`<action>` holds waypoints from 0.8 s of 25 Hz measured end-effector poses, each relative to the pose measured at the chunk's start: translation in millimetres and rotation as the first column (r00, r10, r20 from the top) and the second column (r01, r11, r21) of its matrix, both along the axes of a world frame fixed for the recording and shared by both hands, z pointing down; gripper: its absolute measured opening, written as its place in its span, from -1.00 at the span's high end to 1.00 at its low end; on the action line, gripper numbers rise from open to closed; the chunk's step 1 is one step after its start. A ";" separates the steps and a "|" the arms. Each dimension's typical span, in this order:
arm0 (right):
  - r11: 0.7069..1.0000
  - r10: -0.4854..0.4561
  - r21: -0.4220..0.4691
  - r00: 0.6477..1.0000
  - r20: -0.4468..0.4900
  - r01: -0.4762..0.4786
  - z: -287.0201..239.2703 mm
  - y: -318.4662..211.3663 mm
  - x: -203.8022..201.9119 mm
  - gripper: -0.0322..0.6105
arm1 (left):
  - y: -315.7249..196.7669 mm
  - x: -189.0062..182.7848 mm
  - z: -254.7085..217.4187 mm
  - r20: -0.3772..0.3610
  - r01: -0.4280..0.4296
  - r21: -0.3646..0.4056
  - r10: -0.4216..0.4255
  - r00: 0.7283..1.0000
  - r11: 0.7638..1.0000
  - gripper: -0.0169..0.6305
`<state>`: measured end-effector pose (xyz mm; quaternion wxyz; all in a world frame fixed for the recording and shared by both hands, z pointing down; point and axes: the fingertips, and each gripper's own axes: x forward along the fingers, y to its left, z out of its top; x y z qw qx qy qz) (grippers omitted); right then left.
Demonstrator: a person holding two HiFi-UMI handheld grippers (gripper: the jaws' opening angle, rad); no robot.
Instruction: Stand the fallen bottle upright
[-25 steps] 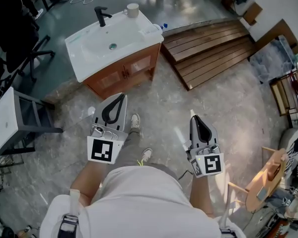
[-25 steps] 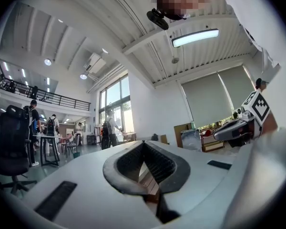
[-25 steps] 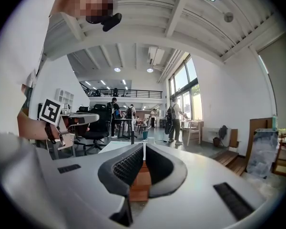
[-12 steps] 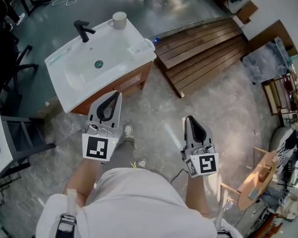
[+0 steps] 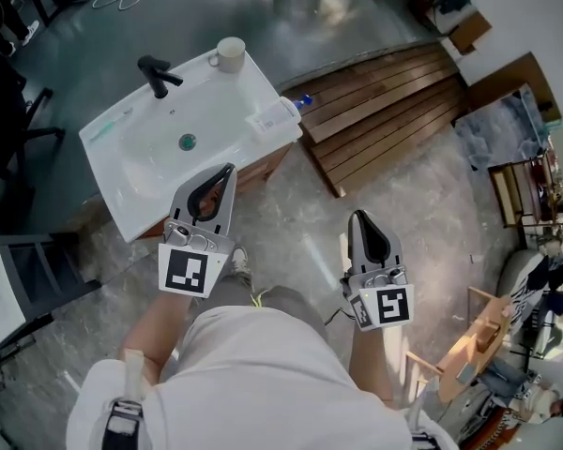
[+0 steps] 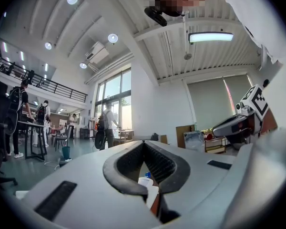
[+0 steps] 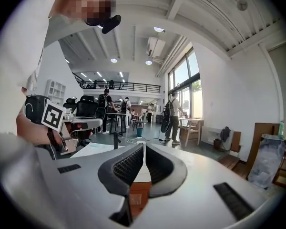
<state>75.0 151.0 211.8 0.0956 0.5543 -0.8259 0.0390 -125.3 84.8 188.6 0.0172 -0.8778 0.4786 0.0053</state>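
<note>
The fallen bottle point(image 5: 274, 118) lies on its side at the right edge of the white-topped desk point(image 5: 253, 82), its blue cap pointing off the desk toward the wooden boards point(image 5: 385, 101) on the floor. It is small in the head view, so its label cannot be read and its contents cannot be told. In the left gripper view only a slice of the bottle point(image 6: 147, 181) shows, through the gap behind the closed tips.

The left tongs point(image 5: 227, 170) cover the desk's front edge and most of the wooden cupboard below it. They are clenched tip to tip on nothing point(image 6: 144, 142). The right tongs point(image 5: 356, 216) hang over the floor, to the right of the desk and well apart from it. They too are clenched and empty point(image 7: 143, 144).

A basin point(image 5: 187, 142) is sunk into the desk, with a round drain at its bottom. A black faucet point(image 5: 156, 71) stands at the desk's back edge, and a pale cup point(image 5: 231, 52) stands upright on its back right corner. What the cup holds cannot be made out.
</note>
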 end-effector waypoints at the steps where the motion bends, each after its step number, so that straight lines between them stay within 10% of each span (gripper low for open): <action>1: 1.000 0.000 0.002 1.000 0.001 0.000 -0.9 -5.8 0.5 0.77 | -5.1 0.3 1.3 0.001 -0.001 -0.003 0.001 1.000 1.000 0.90; 20: 0.977 -0.209 0.062 0.976 0.058 0.206 0.2 -152.6 61.7 0.77 | -98.5 72.4 -2.4 0.053 0.139 0.003 -0.139 0.989 0.990 0.90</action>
